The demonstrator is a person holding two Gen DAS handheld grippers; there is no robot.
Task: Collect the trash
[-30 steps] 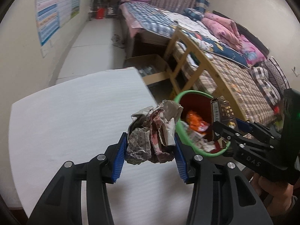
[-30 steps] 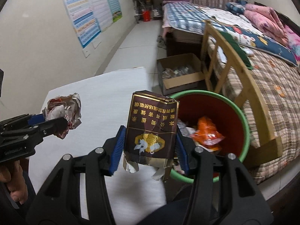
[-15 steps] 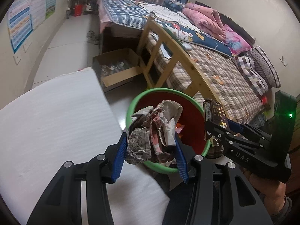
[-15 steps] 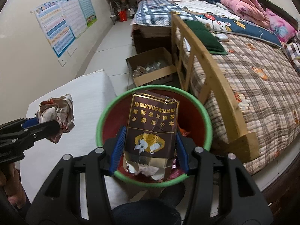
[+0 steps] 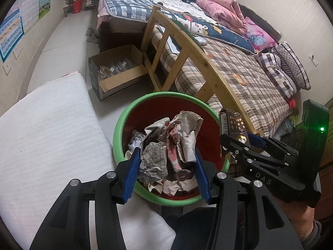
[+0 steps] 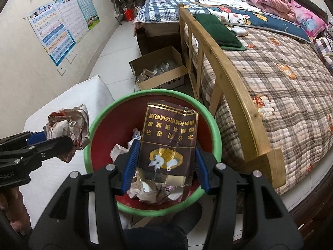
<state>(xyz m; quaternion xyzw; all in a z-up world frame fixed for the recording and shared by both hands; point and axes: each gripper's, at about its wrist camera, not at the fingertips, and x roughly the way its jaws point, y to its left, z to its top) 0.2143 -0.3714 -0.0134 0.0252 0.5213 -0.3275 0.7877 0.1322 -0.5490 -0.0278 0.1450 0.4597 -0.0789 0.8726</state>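
Note:
My left gripper (image 5: 166, 166) is shut on a crumpled ball of printed paper (image 5: 170, 145), held over the near side of a red bin with a green rim (image 5: 118, 129). In the right wrist view that paper ball (image 6: 68, 125) hangs at the bin's left rim (image 6: 87, 145). My right gripper (image 6: 165, 164) is shut on a dark brown cigarette pack with gold print (image 6: 168, 143), held above the bin's opening. The same cigarette pack (image 5: 231, 125) shows at the right in the left wrist view. Crumpled paper scraps (image 6: 149, 193) lie inside the bin.
A white padded table (image 5: 45, 129) lies left of the bin. A wooden bed frame (image 5: 199, 66) with a plaid quilt stands close behind and right of it. An open cardboard box (image 5: 116, 70) sits on the floor beyond. A person's hand (image 5: 299, 216) holds the right gripper.
Both grippers have swung from above the white table to over the bin and sunk a little, each keeping its load. The bin now fills the middle of both views.

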